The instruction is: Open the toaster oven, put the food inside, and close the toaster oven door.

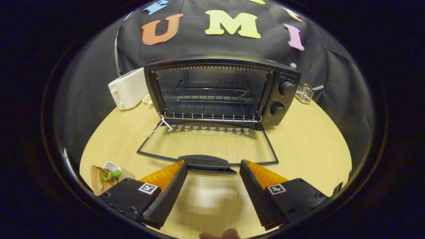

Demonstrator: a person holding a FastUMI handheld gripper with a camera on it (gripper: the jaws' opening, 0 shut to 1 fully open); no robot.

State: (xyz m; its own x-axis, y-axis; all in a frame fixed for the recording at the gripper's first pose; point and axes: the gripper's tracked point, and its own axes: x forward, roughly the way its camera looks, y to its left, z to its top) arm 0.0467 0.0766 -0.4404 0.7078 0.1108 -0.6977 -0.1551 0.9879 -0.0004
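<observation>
A black toaster oven (219, 93) stands on the wooden table (308, 149) beyond my fingers. Its glass door (207, 146) is folded fully down and lies flat on the table, the door handle (207, 163) nearest me. The wire rack (209, 99) inside is bare. My gripper (212, 169) is open, its fingertips on either side of the door handle and not touching it. The food, a sandwich (101, 179) with green filling on a small white dish (113, 166), sits on the table left of my left finger (166, 196).
A white pop-up toaster (127, 89) stands left of the oven, against the booth wall. A small wire basket (304, 93) sits to the oven's right. Two control knobs (282, 98) are on the oven's right panel. A fingertip (220, 235) shows under the gripper.
</observation>
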